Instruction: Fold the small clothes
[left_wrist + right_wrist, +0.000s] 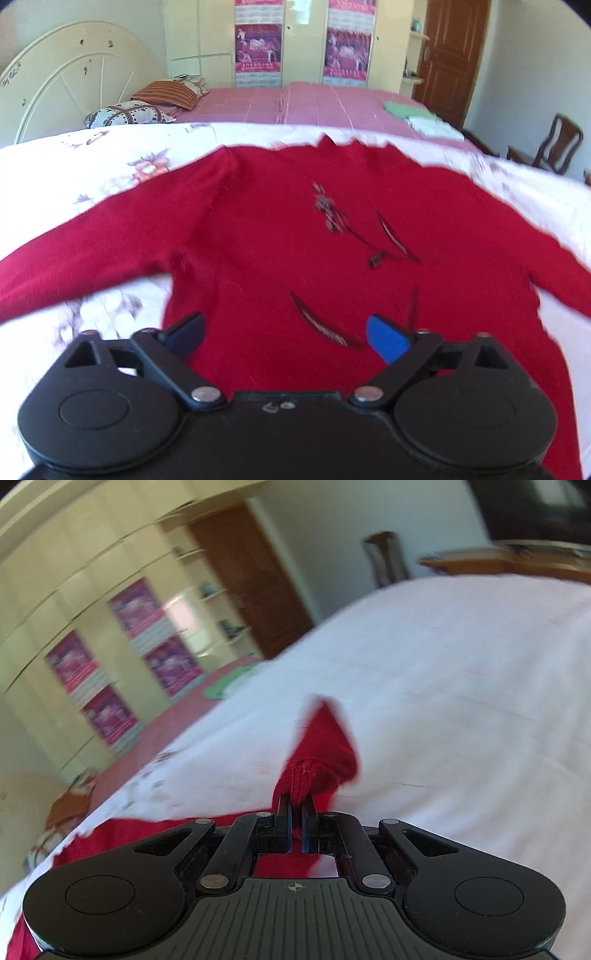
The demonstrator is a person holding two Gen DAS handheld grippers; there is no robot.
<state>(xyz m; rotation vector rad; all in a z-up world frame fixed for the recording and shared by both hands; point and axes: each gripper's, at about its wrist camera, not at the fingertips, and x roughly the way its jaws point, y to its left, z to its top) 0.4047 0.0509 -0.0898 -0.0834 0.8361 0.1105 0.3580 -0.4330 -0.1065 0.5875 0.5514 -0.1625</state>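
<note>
A red knitted sweater [295,229] with a dark embroidered flower lies flat, front up, on a white floral sheet [110,173], sleeves spread to both sides. My left gripper [286,332] is open, its blue-padded fingers hovering over the sweater's lower hem. My right gripper [295,812] is shut on the cuff of a red sleeve [321,753], which bunches up beyond the fingertips above the white sheet [461,683]. More red fabric shows at the lower left of the right wrist view.
A pink bedspread [314,107] lies beyond the sheet with pillows [147,107] at the left and folded green and white clothes [417,114] at the right. A cream wardrobe, a brown door [450,55] and wooden chairs [554,144] stand behind.
</note>
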